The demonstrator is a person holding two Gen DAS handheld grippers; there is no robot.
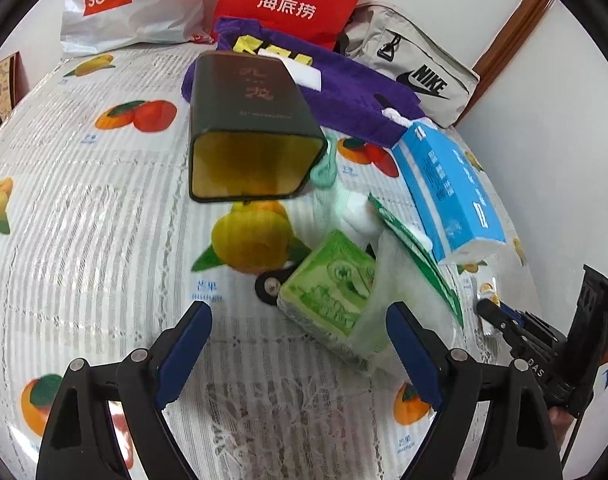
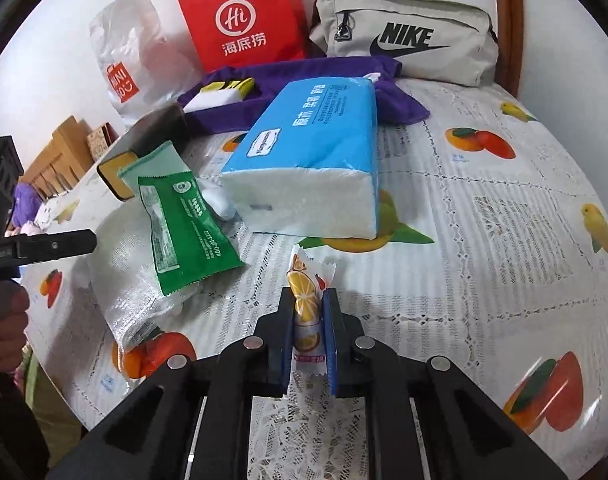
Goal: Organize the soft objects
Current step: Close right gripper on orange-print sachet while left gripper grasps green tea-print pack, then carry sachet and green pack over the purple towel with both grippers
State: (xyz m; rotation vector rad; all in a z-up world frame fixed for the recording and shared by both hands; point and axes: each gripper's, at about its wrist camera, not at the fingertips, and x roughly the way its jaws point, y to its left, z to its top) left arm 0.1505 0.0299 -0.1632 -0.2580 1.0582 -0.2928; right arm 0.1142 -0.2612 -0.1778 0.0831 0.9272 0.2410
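The table (image 2: pixel 484 216), under a fruit-printed cloth, carried everything: against the wall stood a red paper bag (image 2: pixel 243 20), a white shopping bag (image 2: pixel 131 52) and a grey pouch (image 2: pixel 404 36), with a purple cloth (image 2: pixel 304 76) spread in front of them. Nearer lay the blue tissue pack (image 2: pixel 304 160), a dark green tin (image 1: pixel 251 128) tipped on its side with its open mouth facing forward, a green sachet (image 2: pixel 183 224) resting on a clear woven bag (image 2: pixel 131 292), and a green-printed tissue packet (image 1: pixel 332 296). Smallest was the lemon-printed sachet (image 2: pixel 308 312), pinched upright between the pressed-together pads of the right gripper (image 2: pixel 308 308), just in front of the tissue pack. The left gripper (image 1: pixel 299 344) hung spread and empty over the cloth, close to the green-printed packet. The step in hand looked like picking up the small sachet; next it would probably need lifting clear and carrying to wherever soft things are gathered, perhaps the tin, without letting the slippery wrapper slide out.
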